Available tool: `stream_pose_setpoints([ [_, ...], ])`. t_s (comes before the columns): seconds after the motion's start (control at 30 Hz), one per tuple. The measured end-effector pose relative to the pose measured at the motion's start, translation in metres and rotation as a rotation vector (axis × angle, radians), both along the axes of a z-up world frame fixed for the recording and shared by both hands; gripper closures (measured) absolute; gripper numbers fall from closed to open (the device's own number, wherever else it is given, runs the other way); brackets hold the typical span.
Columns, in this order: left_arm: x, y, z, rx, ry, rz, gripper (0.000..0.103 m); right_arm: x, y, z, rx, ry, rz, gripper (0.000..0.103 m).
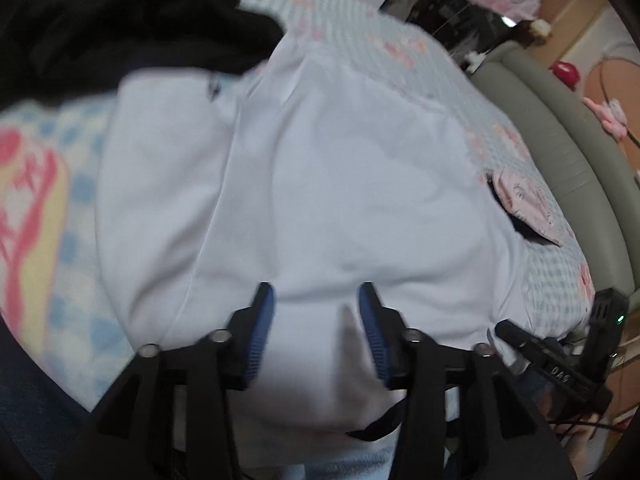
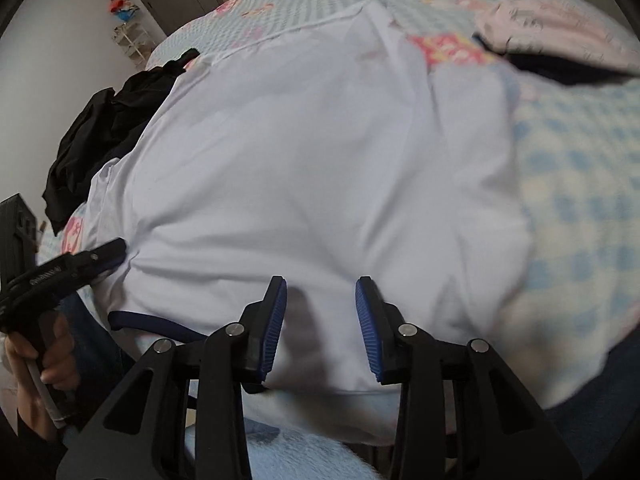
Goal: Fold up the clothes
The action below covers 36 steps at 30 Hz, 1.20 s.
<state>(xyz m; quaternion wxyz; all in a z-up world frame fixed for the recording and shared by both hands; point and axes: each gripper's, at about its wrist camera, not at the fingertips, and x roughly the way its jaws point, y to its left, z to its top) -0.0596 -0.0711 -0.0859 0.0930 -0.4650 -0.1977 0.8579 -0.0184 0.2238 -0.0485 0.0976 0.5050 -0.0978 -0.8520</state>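
White shirt (image 1: 320, 184) (slightly creased) lies spread flat.

shirt (image 2: 320, 168) on bed (image 2: 580, 184) | dark clothes (image 2: 100, 136) left of shirt

Smooth matt white cloth shirt (image 1: 320, 184) on fuzzy checked blanket (image 2: 580, 184).

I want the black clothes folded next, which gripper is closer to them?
Left. The left gripper sits by the black clothes; the right gripper is farther along the white shirt.
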Motion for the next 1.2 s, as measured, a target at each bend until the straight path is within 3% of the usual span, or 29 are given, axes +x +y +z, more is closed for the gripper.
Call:
stream_pose_setpoints([
  [0.1, -0.006, 0.018, 0.014, -0.032, 0.047, -0.047, 0.049, -0.002, -0.007, 0.017, 0.034, 0.076, 0.021, 0.057],
  [0.2, -0.015, 0.039, 0.016, -0.114, 0.048, -0.099, 0.045, -0.011, -0.021, 0.020, 0.050, 0.064, 0.059, 0.057],
  [0.33, -0.021, 0.049, -0.009, -0.176, -0.069, -0.120, 0.044, -0.019, -0.036, 0.000, 0.067, -0.003, 0.088, 0.054],
  [0.53, 0.010, 0.028, -0.014, -0.110, -0.106, -0.143, 0.043, 0.008, -0.027, -0.015, 0.061, -0.026, 0.094, 0.052],
  [0.83, -0.008, 0.044, 0.013, -0.083, -0.024, -0.131, 0.035, 0.006, -0.025, 0.010, -0.004, 0.024, 0.070, 0.047],
  [0.9, -0.013, 0.049, 0.003, -0.098, -0.054, -0.143, 0.033, 0.001, -0.031, 0.001, 0.017, -0.007, 0.079, 0.047],
  [1.0, 0.001, 0.048, -0.018, -0.210, -0.119, -0.159, 0.033, 0.008, -0.026, -0.010, 0.045, -0.041, 0.086, 0.047],
  [1.2, 0.023, 0.025, -0.003, -0.122, -0.107, -0.116, 0.032, 0.038, -0.003, -0.006, 0.005, -0.050, 0.072, 0.047],
])
